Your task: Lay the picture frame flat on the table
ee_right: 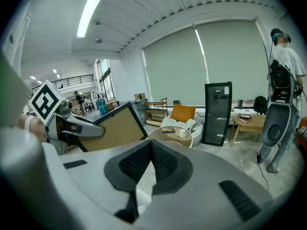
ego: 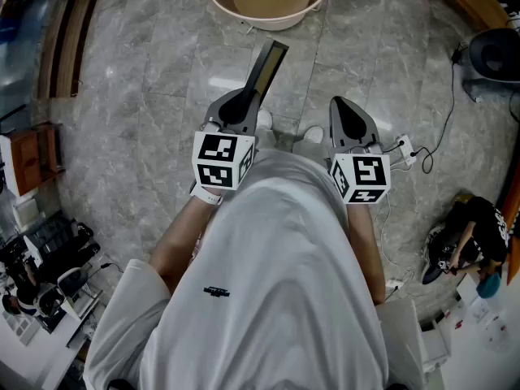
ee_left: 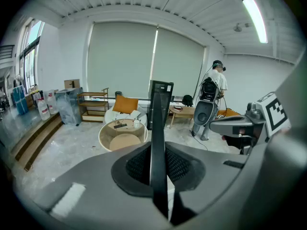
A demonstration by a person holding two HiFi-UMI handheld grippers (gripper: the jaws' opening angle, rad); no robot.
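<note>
**A:** What's the left gripper (ee_left: 157, 152) doing?

**B:** It's clenched on the picture frame (ee_left: 159, 110), which is upright and off the floor, ready for the round table (ego: 244, 19) ahead.

**A:** And the right gripper (ee_right: 149, 147)?

**B:** Its jaws are pressed together and empty, just beside the left one. The frame's tan side is probably its back.

No legible text anywhere; small dark mark (ego: 216, 292) on shirt (ego: 276, 242), perhaps a logo.
</note>
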